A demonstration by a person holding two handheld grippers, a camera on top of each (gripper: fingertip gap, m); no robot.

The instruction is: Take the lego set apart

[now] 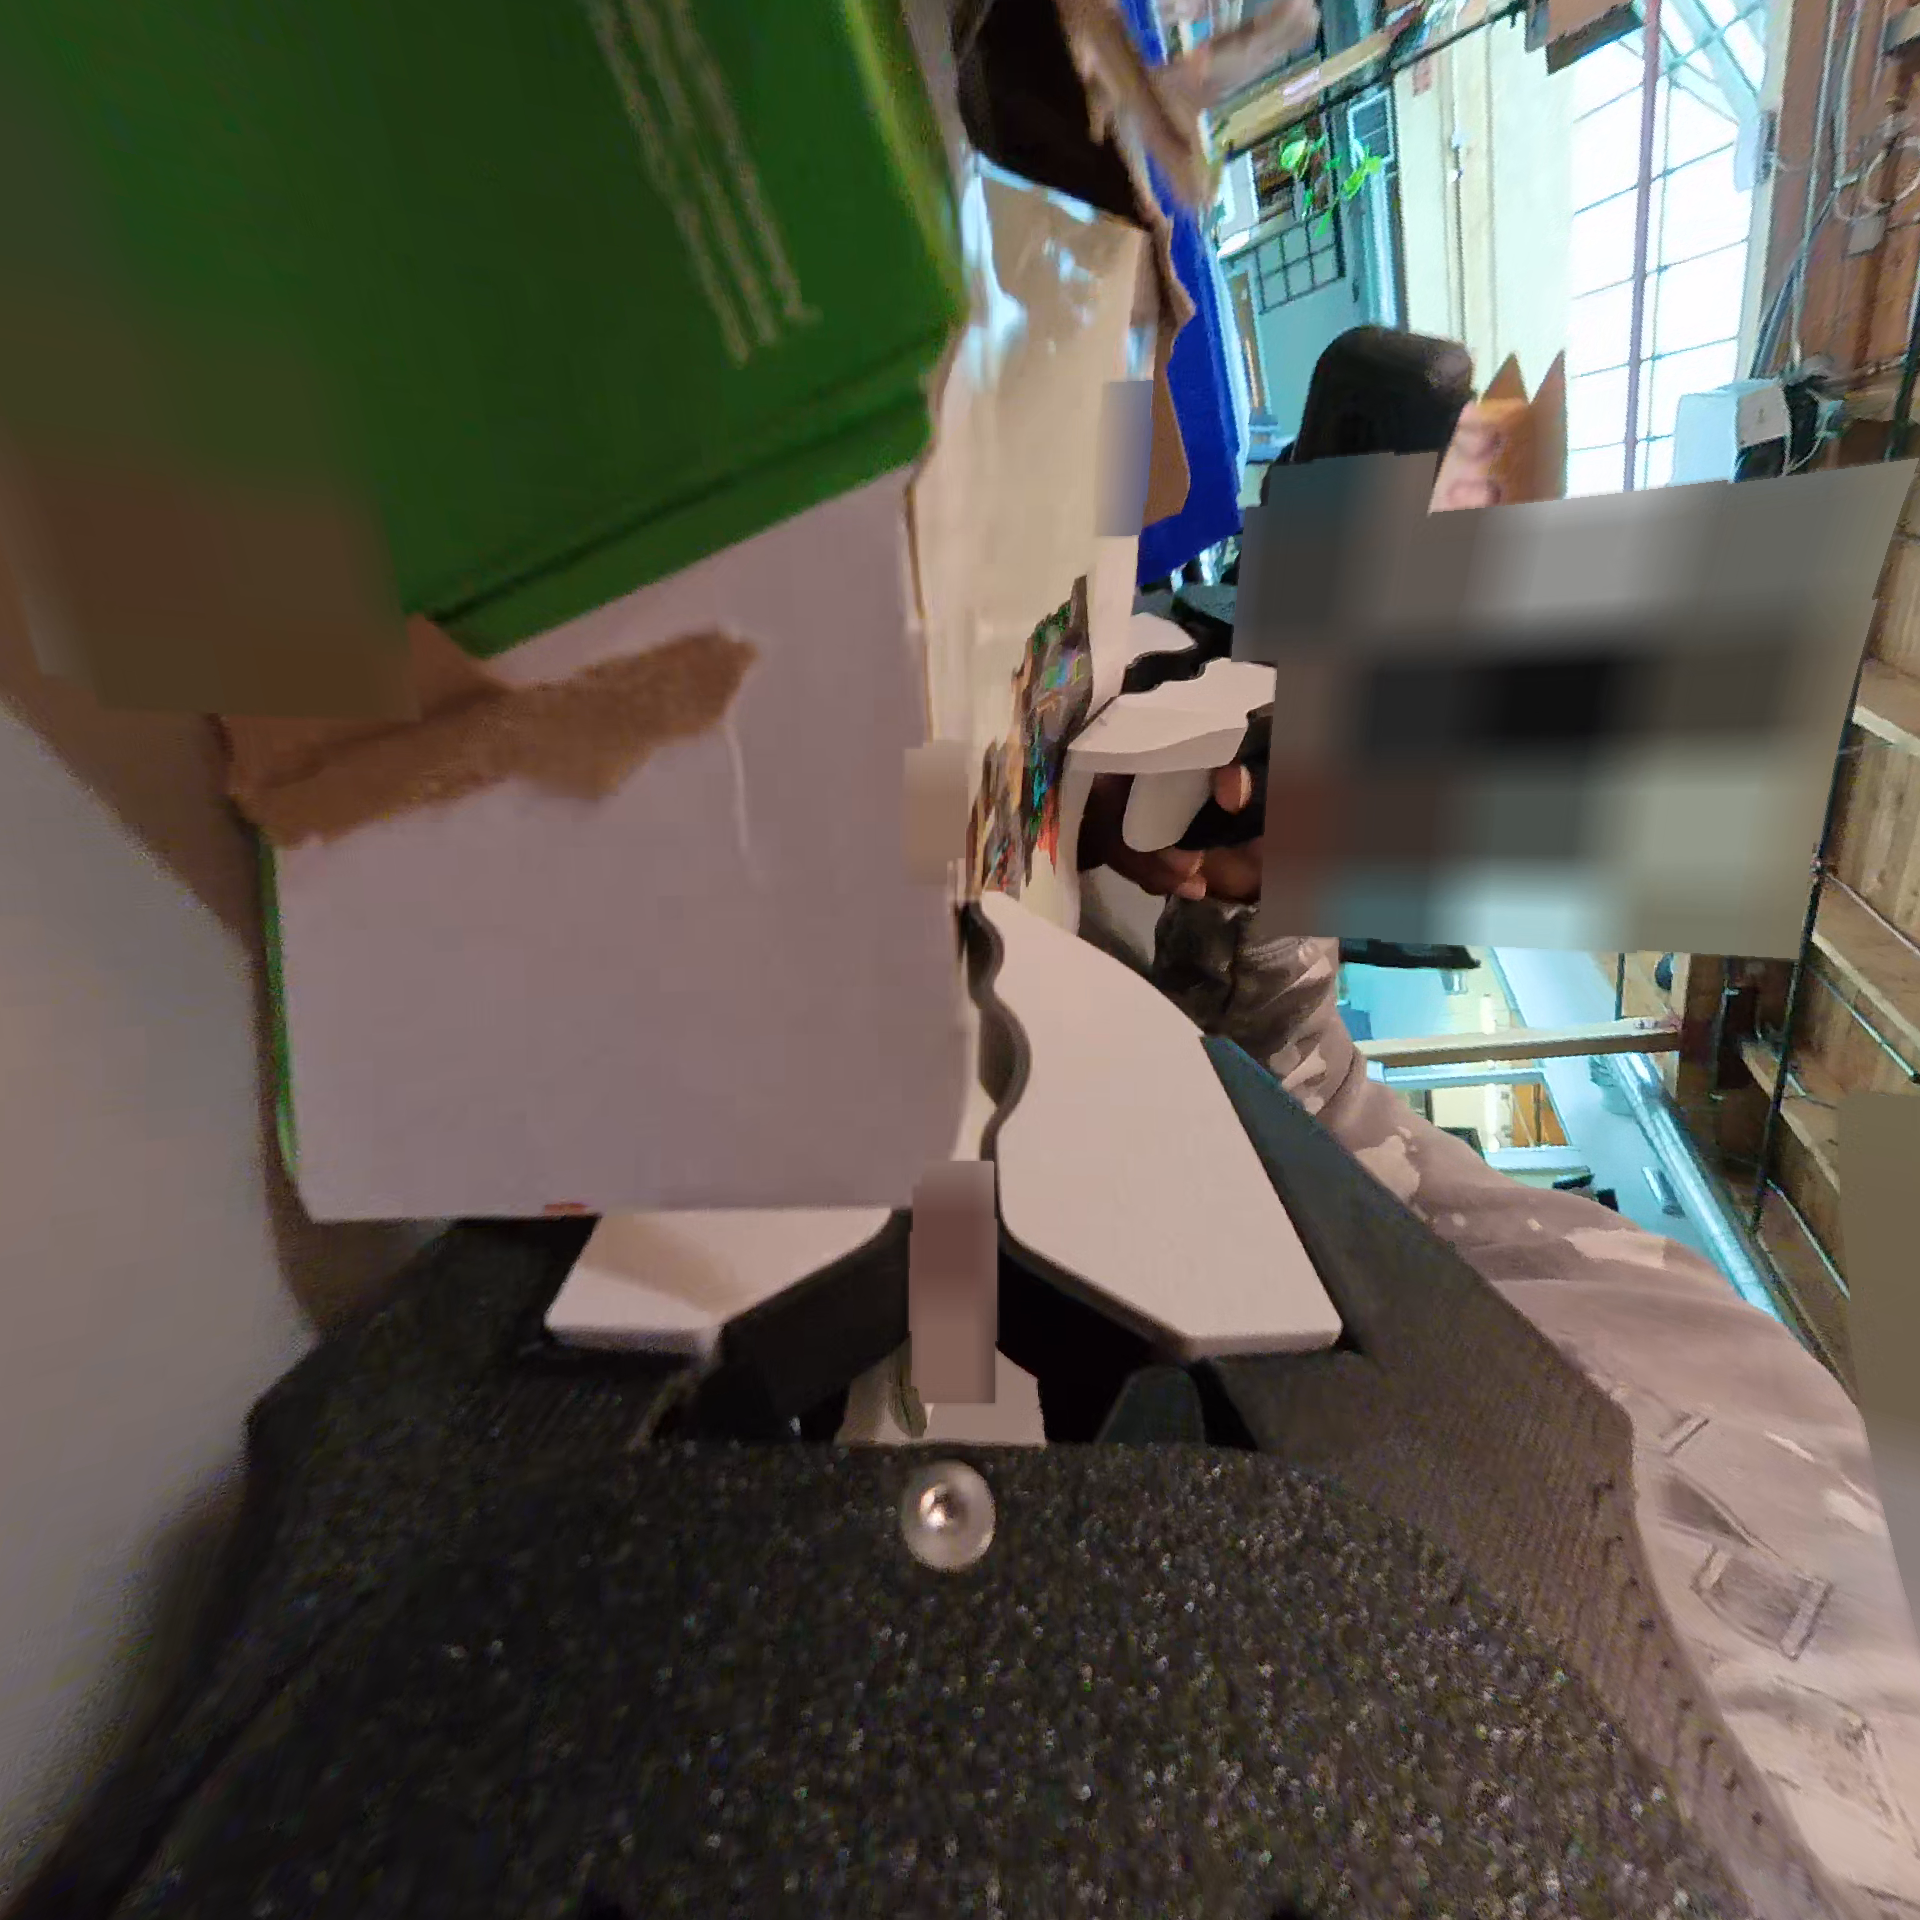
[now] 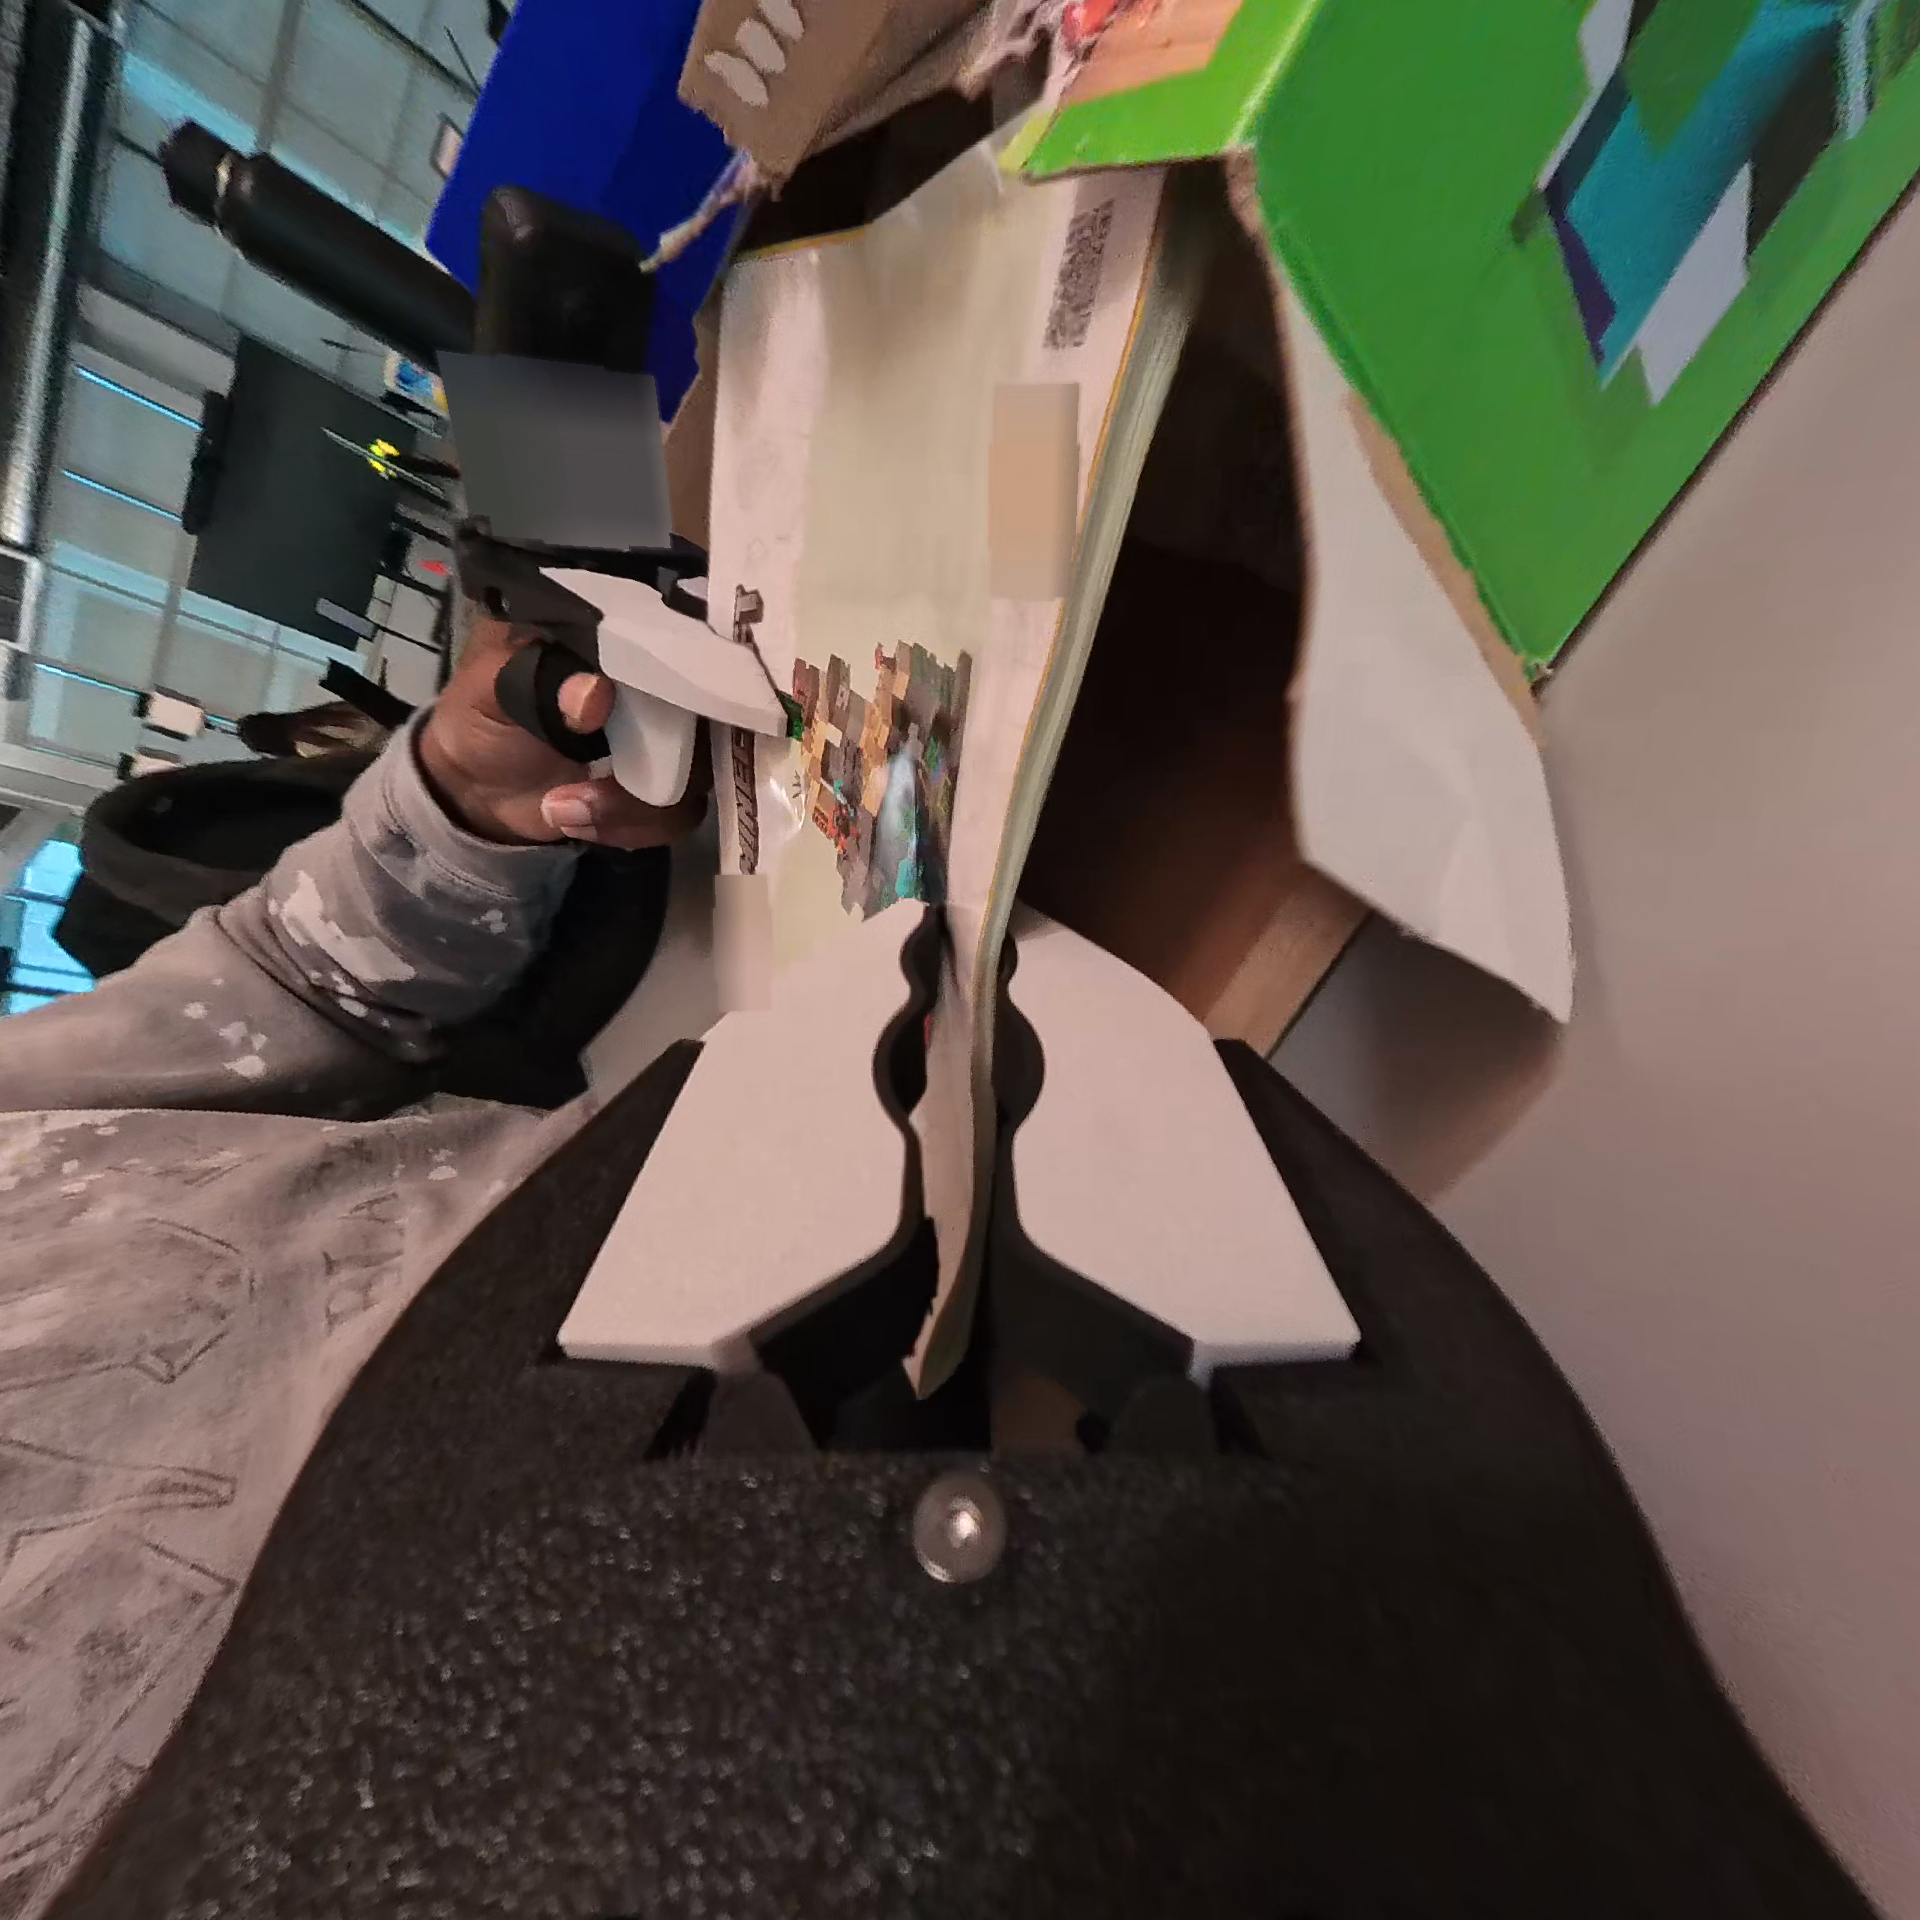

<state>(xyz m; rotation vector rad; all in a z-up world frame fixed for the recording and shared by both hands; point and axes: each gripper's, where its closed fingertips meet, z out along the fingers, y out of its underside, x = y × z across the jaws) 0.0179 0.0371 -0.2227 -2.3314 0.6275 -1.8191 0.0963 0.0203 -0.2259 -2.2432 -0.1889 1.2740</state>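
The lego set's instruction booklet (image 2: 894, 468), white with a colourful picture on its cover, is held up on edge in front of the open green lego box (image 2: 1558, 260). My right gripper (image 2: 951, 935) is shut on the booklet's near edge. My left gripper (image 2: 774, 717) pinches the booklet's far left edge. In the left wrist view the booklet (image 1: 1044, 727) shows edge-on beyond my left gripper (image 1: 977, 925), whose jaws stand closed. A white box flap (image 1: 623, 935) with a torn brown patch hides its left finger. The right gripper (image 1: 1091, 743) shows farther off. No bricks are in view.
The green box (image 1: 416, 260) looms close at the upper left. Its open white flap (image 2: 1434, 810) stands right of the booklet. A blue item (image 2: 582, 135) and torn brown cardboard (image 2: 790, 73) lie behind. The white table (image 2: 1714, 1039) runs along the right. The person's grey sleeve (image 2: 312, 935) is at the left. Left tips to right tips: about 9 centimetres.
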